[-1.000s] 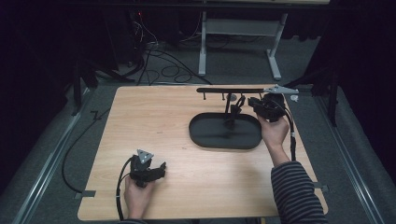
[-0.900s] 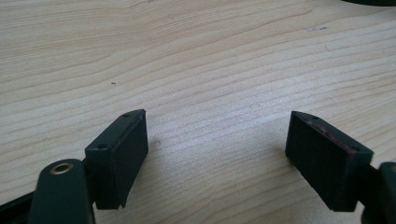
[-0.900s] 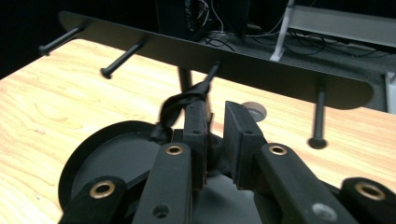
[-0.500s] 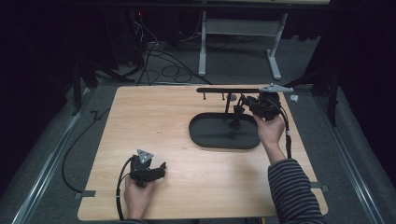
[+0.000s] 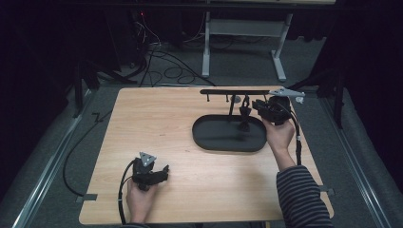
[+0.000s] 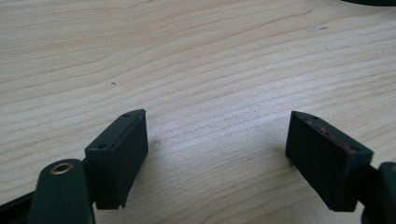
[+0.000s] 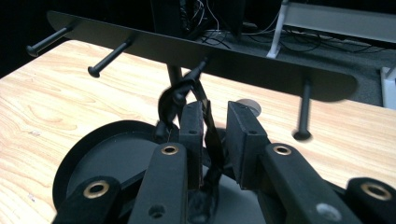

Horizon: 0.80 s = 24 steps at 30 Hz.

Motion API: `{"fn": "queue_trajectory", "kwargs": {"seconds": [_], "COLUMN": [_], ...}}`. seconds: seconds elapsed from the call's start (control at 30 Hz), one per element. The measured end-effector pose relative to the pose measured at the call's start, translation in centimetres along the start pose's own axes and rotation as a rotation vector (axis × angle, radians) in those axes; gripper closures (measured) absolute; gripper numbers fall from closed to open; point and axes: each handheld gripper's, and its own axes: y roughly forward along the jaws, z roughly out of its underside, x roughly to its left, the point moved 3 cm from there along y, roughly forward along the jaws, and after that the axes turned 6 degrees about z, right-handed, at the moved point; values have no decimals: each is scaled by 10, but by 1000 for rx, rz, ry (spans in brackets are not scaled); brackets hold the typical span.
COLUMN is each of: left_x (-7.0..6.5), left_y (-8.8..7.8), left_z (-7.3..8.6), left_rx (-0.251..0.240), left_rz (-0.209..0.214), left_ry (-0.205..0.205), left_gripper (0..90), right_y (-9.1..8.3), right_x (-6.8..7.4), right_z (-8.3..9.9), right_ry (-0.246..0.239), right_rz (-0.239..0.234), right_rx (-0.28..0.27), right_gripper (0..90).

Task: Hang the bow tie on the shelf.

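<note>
Right tongs (image 7: 214, 135): jaws just easing apart around a black strap (image 7: 184, 95) hung on a peg of the rack (image 7: 243, 63) over the tray (image 5: 228, 142); left tongs (image 6: 217, 154) wide, idle; I judged a slow, straight withdrawal best.

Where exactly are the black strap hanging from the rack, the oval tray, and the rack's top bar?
black strap (image 7: 175, 100), right gripper view, its upper looped part under the peg.
oval tray (image 5: 209, 142), high view, near-left rim.
top bar (image 7: 261, 65), right gripper view, flat face of the bar.
</note>
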Motion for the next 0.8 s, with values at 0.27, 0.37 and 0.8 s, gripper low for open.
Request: {"fn": "queue_trajectory", "kwargs": {"seconds": [0.27,0.37,0.8], "left_x": [0,0,0], "left_y": [0,0,0], "left_z": [0,0,0], "left_rx": [1,1,0], "left_rz": [0,0,-1], "left_ry": [0,1,1], "left_gripper": [215,214,214], "right_y": [-15,-21,-42], "right_x": [-9,-11,-20], "right_z": [12,17,33], "right_ry": [18,19,38], "right_rz": [-7,-8,-31], "right_rx": [-8,-9,-14], "right_gripper": [780,773,742]}}
